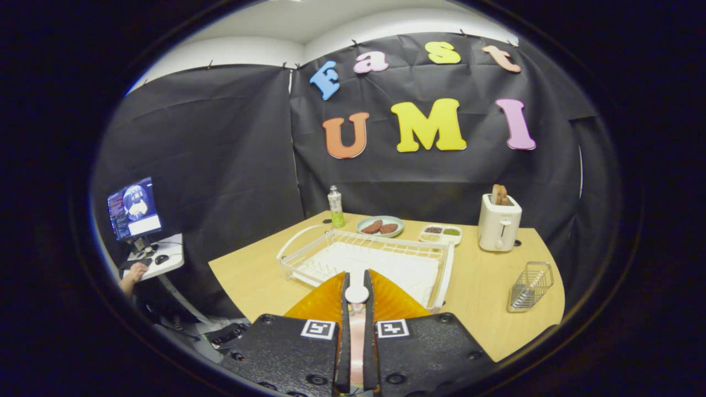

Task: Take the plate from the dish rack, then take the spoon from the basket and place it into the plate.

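Note:
My gripper (357,309) is shut on the spoon (357,294). Its pale pink handle runs down the narrow slit between the two black fingers (343,314), and a white rounded end pokes out at the tips. Right beneath the fingers lies the orange ribbed plate (394,302), showing on both sides of them; it sits on the table against the near edge of the white dish rack (447,264). Whether the spoon touches the plate I cannot tell. The wire basket (530,285) stands to the right of the rack.
Beyond the rack stand a green bottle (335,207), a plate of brown food (380,226), a divided tray (440,233) and a white toaster (499,220). Left of the wooden table (248,275), a person's hand (134,274) rests at a desk with a monitor (134,208).

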`<state>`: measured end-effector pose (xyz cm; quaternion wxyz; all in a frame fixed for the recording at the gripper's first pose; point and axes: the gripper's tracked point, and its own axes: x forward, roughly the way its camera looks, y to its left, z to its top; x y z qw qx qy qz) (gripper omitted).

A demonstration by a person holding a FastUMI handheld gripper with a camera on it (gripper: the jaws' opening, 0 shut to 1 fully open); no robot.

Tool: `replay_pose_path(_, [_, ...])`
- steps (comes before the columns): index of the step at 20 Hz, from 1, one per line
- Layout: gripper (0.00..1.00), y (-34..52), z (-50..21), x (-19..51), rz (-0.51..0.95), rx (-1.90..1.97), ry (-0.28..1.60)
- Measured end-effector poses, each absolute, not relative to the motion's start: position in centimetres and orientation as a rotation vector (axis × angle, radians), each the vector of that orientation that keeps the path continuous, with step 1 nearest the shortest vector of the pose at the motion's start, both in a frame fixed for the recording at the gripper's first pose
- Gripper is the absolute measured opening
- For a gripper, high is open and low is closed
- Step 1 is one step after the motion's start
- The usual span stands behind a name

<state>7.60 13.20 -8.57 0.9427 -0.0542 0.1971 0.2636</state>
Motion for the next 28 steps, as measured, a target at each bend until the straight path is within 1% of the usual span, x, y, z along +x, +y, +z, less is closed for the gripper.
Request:
replay_pose_path(9, [0.14,14.8,-15.6,9.3,0.561,-0.136,0.542])
replay_pose_path(15, [0.17,14.4,-16.6,9.7,0.583,-0.146,0.568])
replay_pose_path(19, [0.20,12.6,-16.2,10.8,0.536,-0.118,0.570])
replay_pose_path(21, [0.32,11.4,-15.2,11.1,0.491,-0.109,0.548])
replay_pose_path(22, [0.47,10.6,-14.8,11.4,0.463,-0.103,0.538])
replay_pose_path(28, [0.97,6.2,-9.9,11.6,0.222,-0.128,0.393])
